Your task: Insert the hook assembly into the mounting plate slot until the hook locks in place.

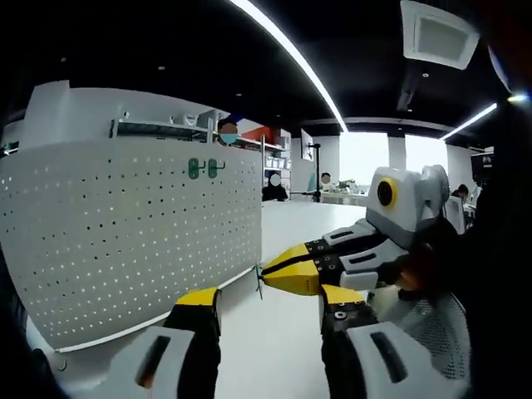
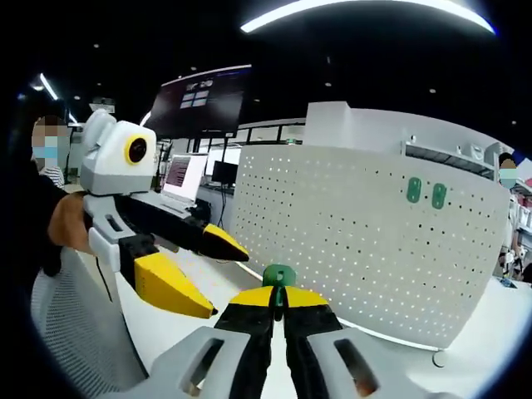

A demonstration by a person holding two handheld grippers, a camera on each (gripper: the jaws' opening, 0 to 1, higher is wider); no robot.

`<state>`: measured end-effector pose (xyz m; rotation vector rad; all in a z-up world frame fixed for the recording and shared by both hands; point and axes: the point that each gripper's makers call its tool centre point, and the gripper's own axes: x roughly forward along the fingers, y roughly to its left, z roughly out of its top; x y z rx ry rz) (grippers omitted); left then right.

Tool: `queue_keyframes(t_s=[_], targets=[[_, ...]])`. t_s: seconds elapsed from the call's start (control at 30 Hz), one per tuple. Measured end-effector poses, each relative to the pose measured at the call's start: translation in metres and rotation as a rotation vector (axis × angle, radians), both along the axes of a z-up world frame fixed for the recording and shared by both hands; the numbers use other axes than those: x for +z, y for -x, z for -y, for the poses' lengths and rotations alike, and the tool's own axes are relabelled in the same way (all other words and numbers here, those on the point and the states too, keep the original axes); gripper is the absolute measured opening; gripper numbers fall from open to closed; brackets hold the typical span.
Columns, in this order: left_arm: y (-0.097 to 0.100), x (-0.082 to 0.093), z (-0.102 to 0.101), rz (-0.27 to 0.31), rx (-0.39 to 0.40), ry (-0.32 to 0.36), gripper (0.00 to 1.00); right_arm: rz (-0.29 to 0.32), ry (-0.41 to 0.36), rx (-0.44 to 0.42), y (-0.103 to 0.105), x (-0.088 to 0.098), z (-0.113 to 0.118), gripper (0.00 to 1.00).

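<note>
In right tongs (image 2: 279, 301), green hook (image 2: 279, 276).

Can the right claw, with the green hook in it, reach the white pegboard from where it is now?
Probably yes. The right claw grips the green hook, and open table lies between it and the pegboard.

We are in an open-plan office or lab: behind a white pegboard (image 1: 133, 241) on a white table (image 1: 299, 218) stand shelving (image 1: 166, 126), desks with monitors (image 2: 184, 173), seated people, and ceiling light strips (image 1: 287, 54).
</note>
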<state>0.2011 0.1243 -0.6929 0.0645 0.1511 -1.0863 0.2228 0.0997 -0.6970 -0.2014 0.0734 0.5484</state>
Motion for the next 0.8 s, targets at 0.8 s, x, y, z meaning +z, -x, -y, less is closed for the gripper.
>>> queue_keyframes(t_s=[0.8], targets=[[0.003, -0.018, -0.001, 0.027, 0.004, 0.010, 0.67, 0.126, -0.032, -0.185, -0.040, 0.070, 0.082, 0.01]])
